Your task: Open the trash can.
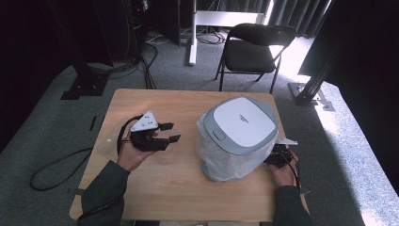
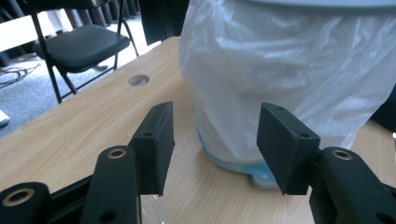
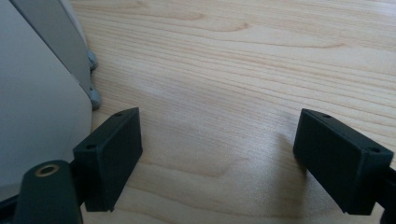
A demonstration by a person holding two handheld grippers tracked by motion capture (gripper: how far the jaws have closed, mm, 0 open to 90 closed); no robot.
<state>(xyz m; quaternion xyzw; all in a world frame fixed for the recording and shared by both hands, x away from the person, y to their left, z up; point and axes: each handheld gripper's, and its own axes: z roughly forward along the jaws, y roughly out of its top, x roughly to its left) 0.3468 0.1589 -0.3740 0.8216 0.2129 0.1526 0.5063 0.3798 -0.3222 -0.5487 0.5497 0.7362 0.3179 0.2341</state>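
Bin [image 1: 242, 127], grey-rimmed with a white lid, stands on the right half of the table [image 1: 155, 188], and a clear plastic bag [image 1: 221, 162] hangs around its body down to the tabletop. In the left gripper view the bag [image 2: 289, 70] shows crinkled and translucent, with a bluish base edge under it resting on the wood. Left hand-held gripper [image 1: 170, 132] hangs above the left half of the table, pointing toward the bin and apart from it; its jaws stand wide with nothing between them, the bag just ahead of their tips [image 2: 215, 140]. Right hand-held gripper [image 1: 275, 157] sits low at the bin's right side, near the table's right edge, partly hidden behind the bag; in the right gripper view its jaws are spread wide over bare wood [image 3: 219, 154], gripping nothing, and the bin's grey wall [image 3: 37, 102] is just beside one jaw. A black folding chair [image 1: 254, 49] stands on the carpet beyond the table
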